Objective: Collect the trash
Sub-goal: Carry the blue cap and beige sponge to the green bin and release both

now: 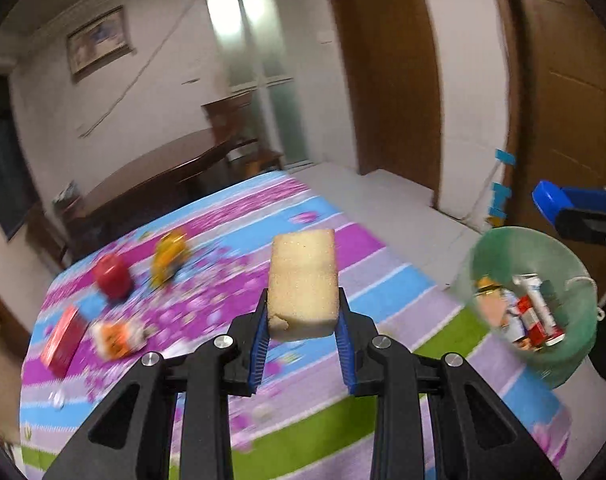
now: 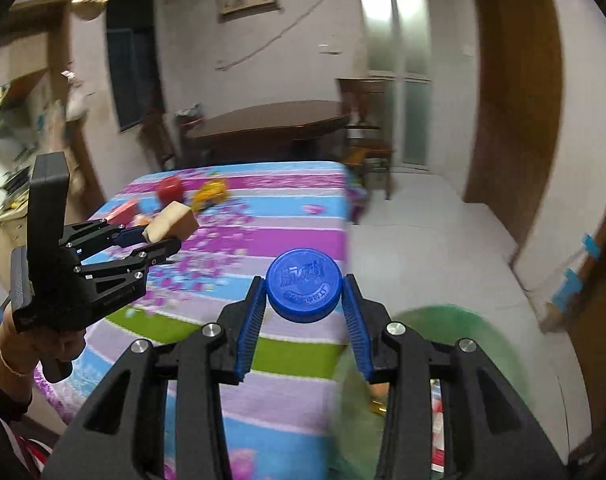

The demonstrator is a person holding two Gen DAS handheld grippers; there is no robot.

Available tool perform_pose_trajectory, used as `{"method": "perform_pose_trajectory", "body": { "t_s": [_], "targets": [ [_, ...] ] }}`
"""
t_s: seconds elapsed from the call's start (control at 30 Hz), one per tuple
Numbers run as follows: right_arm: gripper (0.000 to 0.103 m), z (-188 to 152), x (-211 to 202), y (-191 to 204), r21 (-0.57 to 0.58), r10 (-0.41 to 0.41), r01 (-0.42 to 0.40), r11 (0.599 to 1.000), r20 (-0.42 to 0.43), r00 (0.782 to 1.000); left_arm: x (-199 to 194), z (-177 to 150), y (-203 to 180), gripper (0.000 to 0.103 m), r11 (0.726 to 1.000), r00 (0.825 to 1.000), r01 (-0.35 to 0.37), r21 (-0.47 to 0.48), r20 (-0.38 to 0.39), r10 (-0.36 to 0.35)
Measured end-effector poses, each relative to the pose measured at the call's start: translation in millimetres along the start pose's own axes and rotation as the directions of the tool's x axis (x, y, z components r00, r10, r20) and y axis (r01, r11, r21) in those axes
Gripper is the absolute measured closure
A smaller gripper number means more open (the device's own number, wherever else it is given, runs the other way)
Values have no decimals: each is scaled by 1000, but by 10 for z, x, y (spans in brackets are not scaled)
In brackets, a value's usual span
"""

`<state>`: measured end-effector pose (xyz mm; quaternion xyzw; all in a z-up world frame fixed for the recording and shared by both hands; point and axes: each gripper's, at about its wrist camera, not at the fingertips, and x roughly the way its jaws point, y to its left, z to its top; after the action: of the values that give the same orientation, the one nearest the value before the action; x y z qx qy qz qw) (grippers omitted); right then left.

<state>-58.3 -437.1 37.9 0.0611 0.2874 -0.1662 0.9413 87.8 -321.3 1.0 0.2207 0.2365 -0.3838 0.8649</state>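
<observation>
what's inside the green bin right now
In the left wrist view the green bin holds a few pieces of packaging: a red and white carton and blurred wrappers. Its wall hides whatever lies deeper.

Each gripper is built of matte black plastic links joined by round silver screws. The left gripper point(image 1: 303, 316) and right gripper point(image 2: 305, 300) both carry two blue ribbed pads point(image 2: 249, 332) on their fingers. Triangular cut-outs lighten the outer links. The left hand point(image 2: 43, 344) wears a thin bracelet point(image 2: 9, 362); a dark sleeve point(image 2: 3, 416) covers the arm.
</observation>
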Motion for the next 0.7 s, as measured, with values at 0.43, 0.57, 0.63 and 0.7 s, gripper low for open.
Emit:
{"method": "perform_pose_trajectory", "body": {
  "t_s": [0.43, 0.57, 0.63, 0.7],
  "targets": [
    [65, -281, -280, -889, 147, -136, 142, 979, -50, 989, 486, 603, -1255, 72, 972, 981, 192, 138, -22, -191],
    [65, -373, -309, -1035, 179, -144, 154, 972, -65, 987, 643, 692, -1536, 72, 941, 953, 301, 156, -76, -292],
    [65, -410, -333, -1096, 202, -139, 150, 968, -68, 988, 724, 724, -1685, 72, 921, 936, 350, 169, -104, -337],
    [65, -429, -346, -1142, 214, -136, 149, 965, -75, 988, 766, 730, -1781, 72, 907, 924, 379, 182, -119, -362]
  ]
}}
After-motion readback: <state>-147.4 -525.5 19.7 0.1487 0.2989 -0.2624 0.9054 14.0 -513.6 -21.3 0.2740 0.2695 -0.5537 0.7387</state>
